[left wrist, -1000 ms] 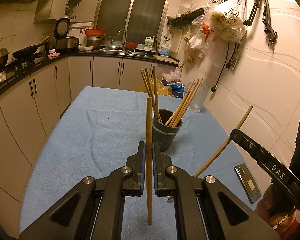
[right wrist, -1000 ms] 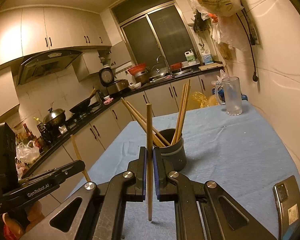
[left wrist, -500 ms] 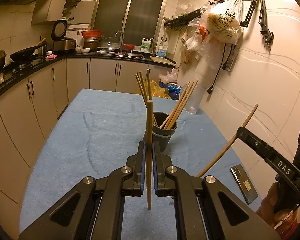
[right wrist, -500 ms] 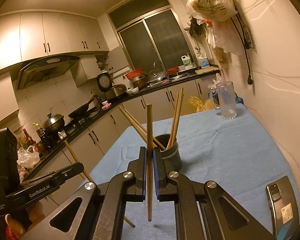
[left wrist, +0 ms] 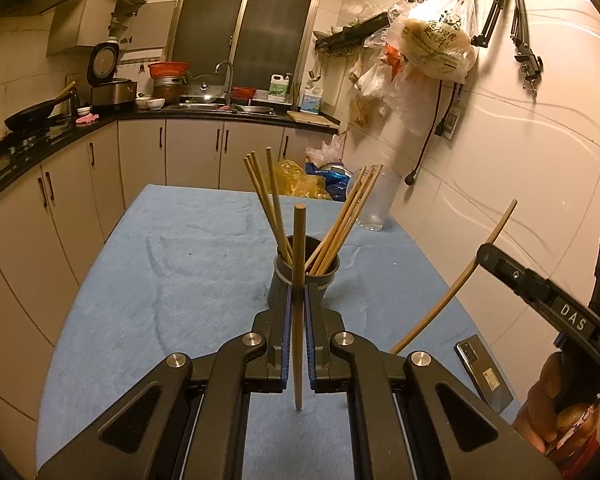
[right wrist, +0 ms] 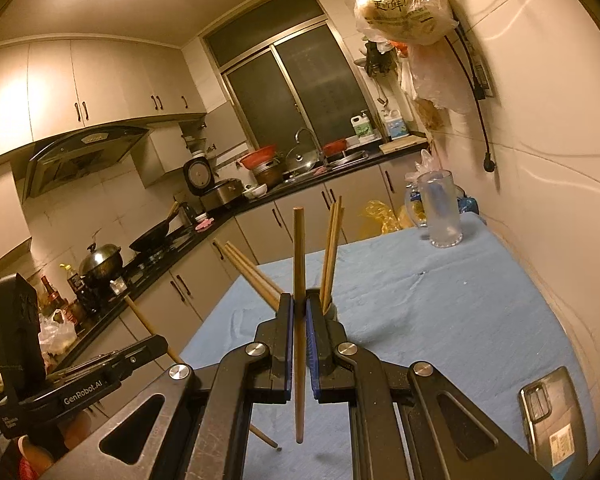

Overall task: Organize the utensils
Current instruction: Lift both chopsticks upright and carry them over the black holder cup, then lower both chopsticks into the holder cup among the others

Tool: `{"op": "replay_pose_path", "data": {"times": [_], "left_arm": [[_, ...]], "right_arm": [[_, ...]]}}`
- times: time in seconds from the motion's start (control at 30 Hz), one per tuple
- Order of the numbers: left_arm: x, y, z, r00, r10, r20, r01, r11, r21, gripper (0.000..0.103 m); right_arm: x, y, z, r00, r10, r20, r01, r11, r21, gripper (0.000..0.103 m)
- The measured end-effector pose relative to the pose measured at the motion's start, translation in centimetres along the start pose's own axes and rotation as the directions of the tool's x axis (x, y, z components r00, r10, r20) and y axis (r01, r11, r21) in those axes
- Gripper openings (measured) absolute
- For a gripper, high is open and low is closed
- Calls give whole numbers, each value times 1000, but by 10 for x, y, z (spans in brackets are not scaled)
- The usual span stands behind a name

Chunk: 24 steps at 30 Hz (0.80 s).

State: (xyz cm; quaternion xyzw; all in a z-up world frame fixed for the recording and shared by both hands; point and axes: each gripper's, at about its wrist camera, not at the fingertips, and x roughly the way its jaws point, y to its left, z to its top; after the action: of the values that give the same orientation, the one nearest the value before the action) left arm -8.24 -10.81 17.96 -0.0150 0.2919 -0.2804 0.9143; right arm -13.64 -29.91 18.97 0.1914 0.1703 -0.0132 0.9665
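Note:
A dark grey utensil cup stands mid-table and holds several wooden chopsticks. My left gripper is shut on one upright chopstick, just in front of the cup. My right gripper is shut on another upright chopstick, close before the cup, which it mostly hides. In the left wrist view the right gripper shows at the right with its chopstick slanted. In the right wrist view the left gripper shows at the lower left with its chopstick.
The table has a blue cloth. A phone lies near its right edge, also in the right wrist view. A clear glass mug stands at the far right corner. Kitchen cabinets run along the left; the wall is at the right.
Both grippers have risen and moved closer to the cup, each still holding its chopstick. The cup now sits lower in both views and is partly hidden behind the fingers.

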Motion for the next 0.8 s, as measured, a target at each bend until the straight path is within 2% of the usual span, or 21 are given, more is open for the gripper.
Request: {"op": "replay_pose_path", "data": {"times": [0.37, 0.8], "left_arm": [[0, -4, 33, 998, -21, 50, 20, 1000, 22, 6], [-9, -13, 101, 986, -51, 161, 43, 998, 54, 6]], "right_arm": [[5, -6, 38, 999, 6, 52, -6, 1000, 6, 7], [32, 2, 83, 996, -5, 92, 4, 1000, 13, 7]]}}
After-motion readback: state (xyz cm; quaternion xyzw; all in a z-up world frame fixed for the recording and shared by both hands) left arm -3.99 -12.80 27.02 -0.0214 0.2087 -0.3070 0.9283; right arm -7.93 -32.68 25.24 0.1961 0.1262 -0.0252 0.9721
